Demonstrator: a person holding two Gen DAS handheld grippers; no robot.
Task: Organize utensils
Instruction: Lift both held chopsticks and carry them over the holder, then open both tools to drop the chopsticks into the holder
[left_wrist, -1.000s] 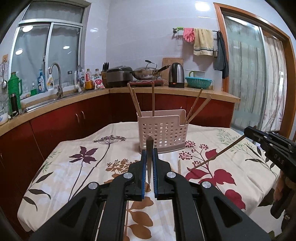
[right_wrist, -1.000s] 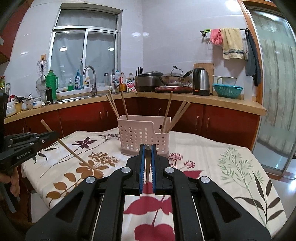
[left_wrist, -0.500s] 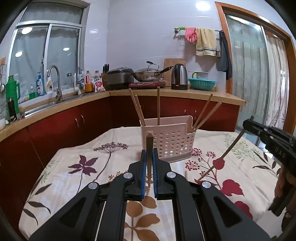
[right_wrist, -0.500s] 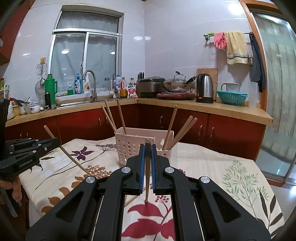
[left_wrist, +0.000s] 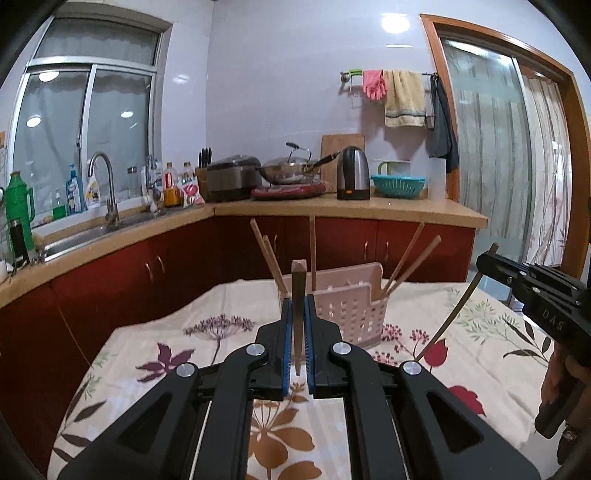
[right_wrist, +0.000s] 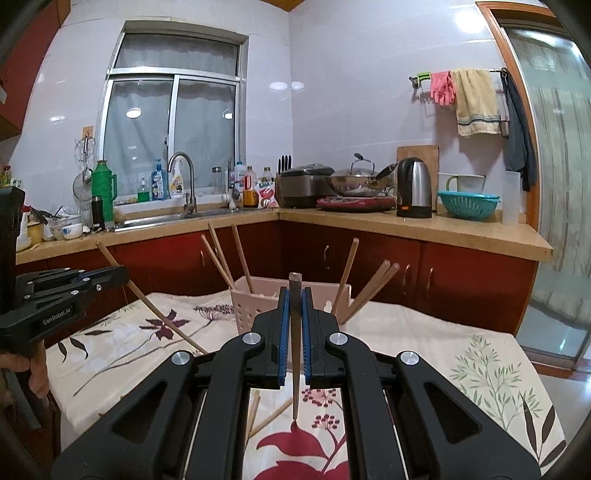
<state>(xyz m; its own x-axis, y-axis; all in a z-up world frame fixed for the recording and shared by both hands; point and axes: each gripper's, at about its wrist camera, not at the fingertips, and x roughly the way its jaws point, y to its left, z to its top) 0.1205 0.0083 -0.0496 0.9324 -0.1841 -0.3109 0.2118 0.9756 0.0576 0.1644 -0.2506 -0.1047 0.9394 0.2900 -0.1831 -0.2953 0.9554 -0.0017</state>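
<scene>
Here, the left gripper (left_wrist: 296, 325) pinches one brown wooden chopstick (left_wrist: 297, 295) upright between its blue-padded fingers. The right gripper (right_wrist: 294, 321) likewise clamps a second wooden chopstick (right_wrist: 295, 332), tip pointing down above the floral tablecloth (right_wrist: 461, 369). Beyond both stands the pink perforated plastic utensil holder (left_wrist: 354, 314), containing further leaning chopsticks (left_wrist: 410, 258).

Open air is seen above the tabletop (right_wrist: 480, 354). Access into the pink utensil holder (right_wrist: 255, 314) is obstructed by leaning chopsticks (right_wrist: 373, 288) spread across both its ends.
</scene>
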